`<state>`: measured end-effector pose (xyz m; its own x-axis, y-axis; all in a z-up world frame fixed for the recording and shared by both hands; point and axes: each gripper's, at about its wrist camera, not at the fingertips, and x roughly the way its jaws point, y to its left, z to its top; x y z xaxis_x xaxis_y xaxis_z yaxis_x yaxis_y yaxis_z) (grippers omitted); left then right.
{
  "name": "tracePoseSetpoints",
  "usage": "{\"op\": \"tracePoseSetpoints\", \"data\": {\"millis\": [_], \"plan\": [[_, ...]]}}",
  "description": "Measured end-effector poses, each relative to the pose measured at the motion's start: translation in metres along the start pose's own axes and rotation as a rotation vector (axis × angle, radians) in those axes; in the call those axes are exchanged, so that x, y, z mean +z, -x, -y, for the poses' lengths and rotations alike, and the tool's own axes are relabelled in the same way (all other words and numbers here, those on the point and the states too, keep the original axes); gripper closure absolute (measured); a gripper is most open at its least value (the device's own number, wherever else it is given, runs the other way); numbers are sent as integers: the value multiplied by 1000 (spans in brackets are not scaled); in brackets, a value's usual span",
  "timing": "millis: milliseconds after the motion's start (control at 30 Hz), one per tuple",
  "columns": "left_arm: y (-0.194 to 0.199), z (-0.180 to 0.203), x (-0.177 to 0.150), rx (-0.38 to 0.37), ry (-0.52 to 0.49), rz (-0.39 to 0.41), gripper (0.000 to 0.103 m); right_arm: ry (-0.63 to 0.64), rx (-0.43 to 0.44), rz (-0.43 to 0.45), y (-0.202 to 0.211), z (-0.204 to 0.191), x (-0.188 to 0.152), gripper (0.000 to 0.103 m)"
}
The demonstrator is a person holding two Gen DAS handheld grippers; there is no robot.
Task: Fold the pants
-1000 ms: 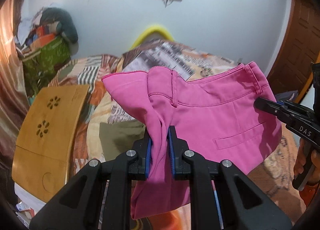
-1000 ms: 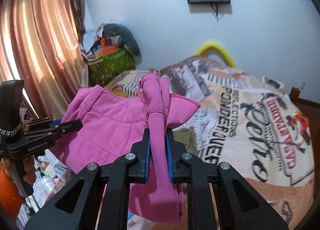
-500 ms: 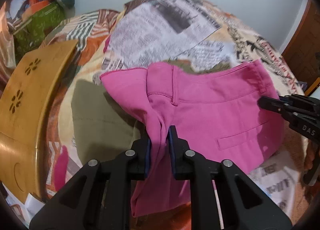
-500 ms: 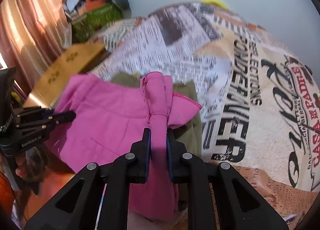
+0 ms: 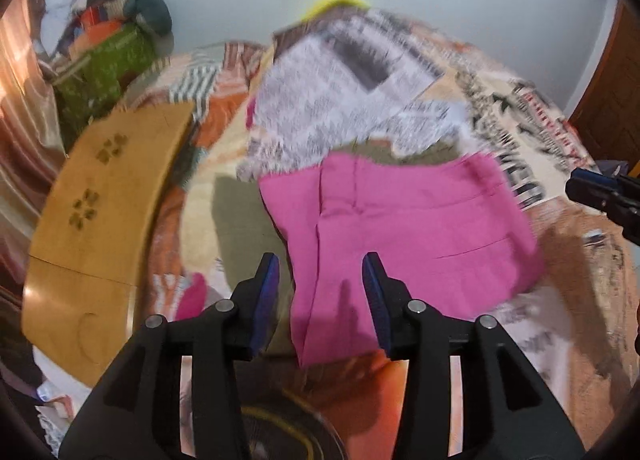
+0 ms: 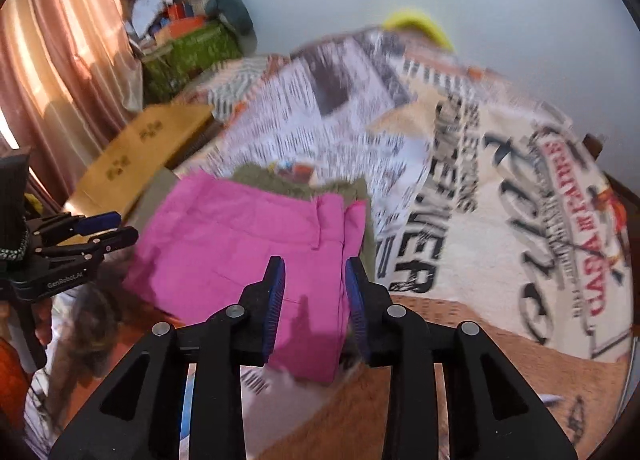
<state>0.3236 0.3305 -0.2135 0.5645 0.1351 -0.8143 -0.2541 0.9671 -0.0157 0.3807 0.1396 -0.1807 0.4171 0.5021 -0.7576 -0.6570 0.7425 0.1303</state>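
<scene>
The pink pants [image 5: 400, 227] lie folded on the bed, on top of an olive green garment [image 5: 244, 219]. My left gripper [image 5: 320, 276] is open, its blue pads on either side of the near edge of the pants without gripping them. In the right wrist view the pants [image 6: 248, 248] lie just ahead of my right gripper [image 6: 316, 280], which is also open and empty. The left gripper shows at the left of that view [image 6: 96, 232], and the right gripper shows at the right edge of the left wrist view [image 5: 600, 191].
A printed bedspread [image 6: 500, 199] covers the bed. A wooden lap table [image 5: 104, 211] lies on the left side. A green bag and piled clutter [image 5: 104, 59] sit in the far left corner by the curtain [image 6: 52, 59]. A wooden door [image 5: 612, 91] is at the right.
Both grippers lowered the pink pants onto the bed, then opened and let go. The pants now lie flat instead of hanging between the grippers.
</scene>
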Motion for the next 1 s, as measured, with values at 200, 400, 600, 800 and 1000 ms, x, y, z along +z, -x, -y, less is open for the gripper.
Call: {"op": "tracePoseSetpoints", "data": {"millis": [200, 400, 600, 800, 1000], "plan": [[110, 23, 8, -65, 10, 155, 60, 2, 31, 174, 105, -13, 8, 75], [239, 64, -10, -82, -48, 371, 60, 34, 95, 354, 207, -40, -4, 75], [344, 96, -50, -87, -76, 569, 59, 98, 135, 529, 296, -78, -40, 75], [411, 117, -103, -74, -85, 717, 49, 129, 159, 670, 356, -110, -91, 75], [428, 126, -144, -60, -68, 773, 35, 136, 136, 728, 368, -128, -127, 56]]}}
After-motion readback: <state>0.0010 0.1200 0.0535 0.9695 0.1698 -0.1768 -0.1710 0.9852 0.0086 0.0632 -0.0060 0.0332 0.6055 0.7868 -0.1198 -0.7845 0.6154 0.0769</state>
